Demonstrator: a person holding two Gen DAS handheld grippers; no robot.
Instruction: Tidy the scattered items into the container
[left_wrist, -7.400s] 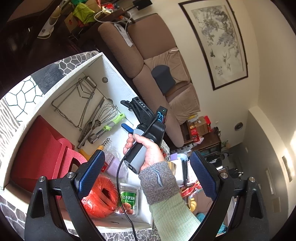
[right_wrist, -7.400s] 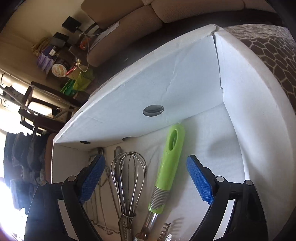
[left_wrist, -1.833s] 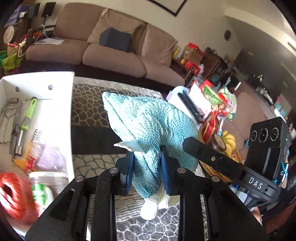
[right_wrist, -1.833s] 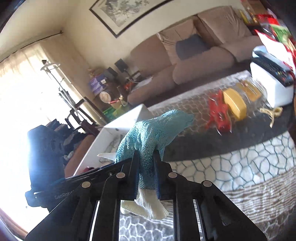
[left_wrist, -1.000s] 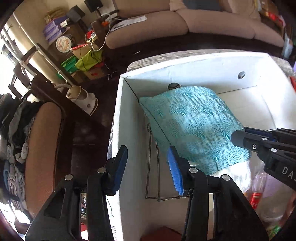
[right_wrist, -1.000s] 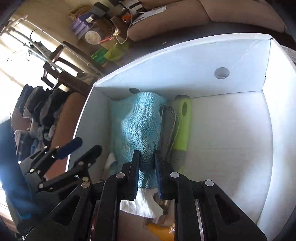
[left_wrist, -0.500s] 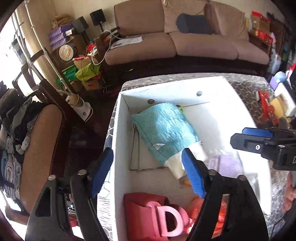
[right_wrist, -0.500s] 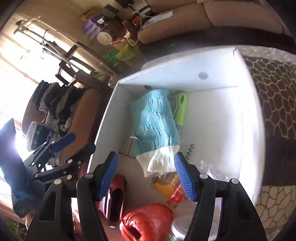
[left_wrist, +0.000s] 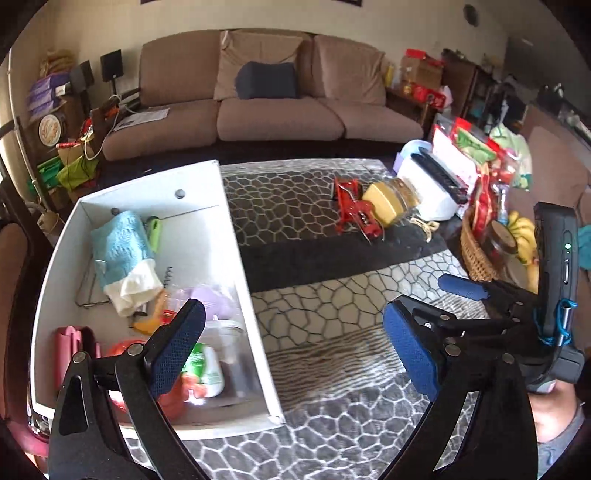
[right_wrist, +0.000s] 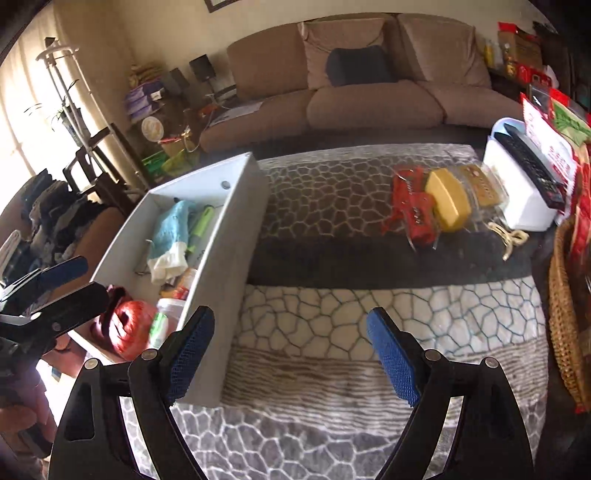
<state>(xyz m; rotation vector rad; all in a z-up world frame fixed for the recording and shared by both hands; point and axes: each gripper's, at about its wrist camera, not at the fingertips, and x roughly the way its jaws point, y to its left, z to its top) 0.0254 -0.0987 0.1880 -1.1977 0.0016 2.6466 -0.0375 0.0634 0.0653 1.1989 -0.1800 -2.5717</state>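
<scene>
Both claws — left gripper and right gripper — have just been opening and gape empty; the teal cloth lies in the white container's far-left corner.

This is a home living room. A long brown sofa with loose cushions, a dark pillow among them, runs along the far wall. A patterned cloth covers the bench, where a wicker basket holds bananas and snack packets. A clothes rack stands by a bright curtained window, with speakers and stacked boxes in the corner.
</scene>
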